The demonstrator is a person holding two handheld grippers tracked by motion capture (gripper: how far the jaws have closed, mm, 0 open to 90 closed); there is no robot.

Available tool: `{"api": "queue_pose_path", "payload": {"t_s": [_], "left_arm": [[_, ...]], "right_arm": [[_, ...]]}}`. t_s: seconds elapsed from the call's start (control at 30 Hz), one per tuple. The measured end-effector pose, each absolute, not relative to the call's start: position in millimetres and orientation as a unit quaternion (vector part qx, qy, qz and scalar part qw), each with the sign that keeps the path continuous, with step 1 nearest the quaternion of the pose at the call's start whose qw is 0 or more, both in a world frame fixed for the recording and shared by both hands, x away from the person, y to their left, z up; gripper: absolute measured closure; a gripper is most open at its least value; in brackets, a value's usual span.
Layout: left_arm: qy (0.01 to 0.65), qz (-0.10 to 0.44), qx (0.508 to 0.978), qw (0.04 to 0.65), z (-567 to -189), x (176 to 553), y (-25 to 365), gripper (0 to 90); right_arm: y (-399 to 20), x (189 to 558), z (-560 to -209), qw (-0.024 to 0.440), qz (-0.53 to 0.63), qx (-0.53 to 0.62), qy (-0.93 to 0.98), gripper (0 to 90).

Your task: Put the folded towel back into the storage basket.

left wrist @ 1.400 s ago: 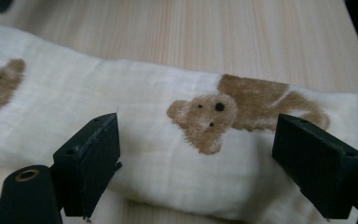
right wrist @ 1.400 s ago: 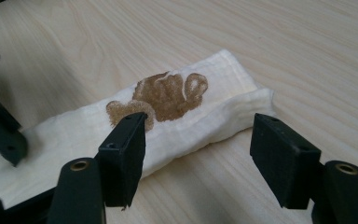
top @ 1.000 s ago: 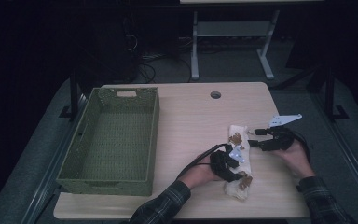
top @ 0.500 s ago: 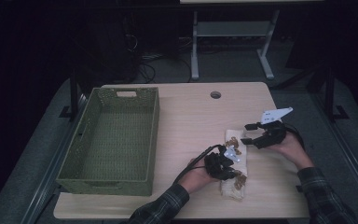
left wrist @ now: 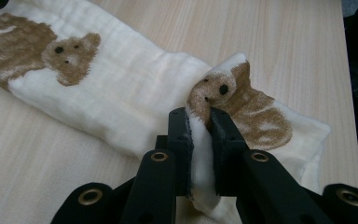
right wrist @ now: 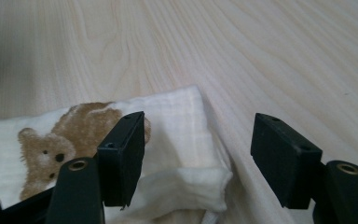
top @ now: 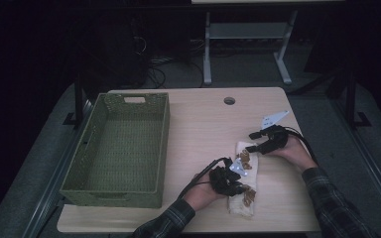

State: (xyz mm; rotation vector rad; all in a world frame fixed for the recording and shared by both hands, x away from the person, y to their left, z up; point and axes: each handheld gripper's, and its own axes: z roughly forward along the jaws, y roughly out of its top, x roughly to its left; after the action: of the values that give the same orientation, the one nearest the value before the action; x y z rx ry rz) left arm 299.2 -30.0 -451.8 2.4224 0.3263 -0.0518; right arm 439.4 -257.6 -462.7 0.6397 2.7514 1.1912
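A white cloth [top: 255, 171] printed with brown bears lies as a long strip on the wooden table [top: 203, 129], right of centre. My left gripper [top: 237, 187] is at its near end. In the left gripper view the jaws [left wrist: 199, 116] have just been closing and are shut on a raised fold of the cloth [left wrist: 130, 98]. My right gripper [top: 250, 142] is at the far end. In the right gripper view it [right wrist: 198, 135] stands open and has just narrowed slightly. The cloth's corner [right wrist: 172, 116] lies between its jaws, untouched by the pads.
A green woven basket [top: 116, 193] with nothing in it stands on the left half of the table. A round cable hole [top: 229, 100] sits near the far edge. Bare wood lies between basket and cloth. Both forearms come in from the near edge.
The left gripper's jaws closed on a fold at the cloth's near end. The right gripper moved left to the cloth's far corner. The cloth now lies more stretched out.
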Motion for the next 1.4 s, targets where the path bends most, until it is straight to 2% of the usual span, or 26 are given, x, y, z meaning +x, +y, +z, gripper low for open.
{"api": "queue_pose_path", "payload": {"t_s": [0.1,0.33,0.43,0.6,0.73,1.03,1.4], "left_arm": [[0.127,-0.024,0.932,0.339,-454.8,299.1,-32.1,79.5],[0.129,-0.026,0.932,0.337,-456.2,299.4,-32.7,79.6],[0.128,-0.027,0.932,0.337,-456.2,299.5,-32.8,79.5],[0.13,-0.027,0.931,0.339,-456.8,299.5,-33.5,79.5],[0.13,-0.026,0.931,0.339,-456.9,300.0,-34.1,79.8],[0.128,-0.039,0.925,0.355,-450.9,303.1,-33.4,80.9],[0.122,-0.018,0.914,0.387,-414.9,306.8,-21.7,81.2]], "right_arm": [[-255.6,441.7,-467.8,0.029,0.385,0.208,0.899,34.8],[-253.8,439.9,-474.6,0.032,0.384,0.191,0.903,42.5],[-254.9,435.8,-475.9,0.037,0.392,0.178,0.902,51.4],[-254.3,435.1,-474.4,0.011,0.391,0.171,0.904,71.8],[-253.1,432.6,-474.0,0.0,0.392,0.179,0.902,78.6],[-249.7,428.1,-467.5,0.006,0.381,0.183,0.906,81.4],[-238.4,425.7,-431.4,0.014,0.385,0.154,0.91,81.4]]}}
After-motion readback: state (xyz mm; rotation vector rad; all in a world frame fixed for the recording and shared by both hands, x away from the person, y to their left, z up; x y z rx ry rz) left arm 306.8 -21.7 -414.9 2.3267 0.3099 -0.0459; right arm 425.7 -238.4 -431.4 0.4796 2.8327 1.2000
